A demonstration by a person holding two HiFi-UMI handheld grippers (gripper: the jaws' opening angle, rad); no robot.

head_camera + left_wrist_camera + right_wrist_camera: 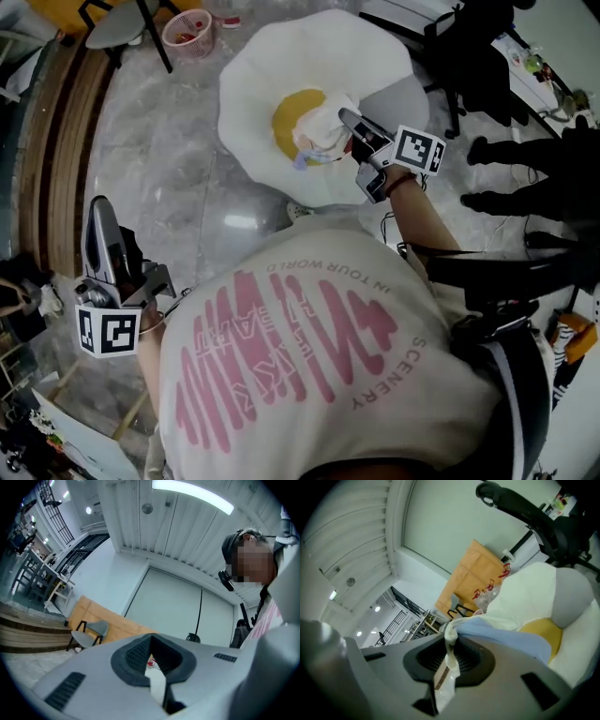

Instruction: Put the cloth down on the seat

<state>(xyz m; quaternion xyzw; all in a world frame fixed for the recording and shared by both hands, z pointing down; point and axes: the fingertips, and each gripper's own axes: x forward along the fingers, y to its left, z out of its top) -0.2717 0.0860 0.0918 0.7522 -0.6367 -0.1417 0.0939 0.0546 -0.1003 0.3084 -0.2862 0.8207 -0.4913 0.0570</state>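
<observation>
Marble floor [187, 187] is spreading all round; fried-egg seat cushion [281, 75] is lying ahead, black office chair [487, 56] crowding its right; pale cloth [314, 141] is resting on its yolk, right gripper [346, 115] pinching it; left gripper [98, 204] is hanging aside, jaws pressed together.

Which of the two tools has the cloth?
The right tool, pinching the cloth over the egg-shaped seat; the left tool holds nothing, off beside the person.
</observation>
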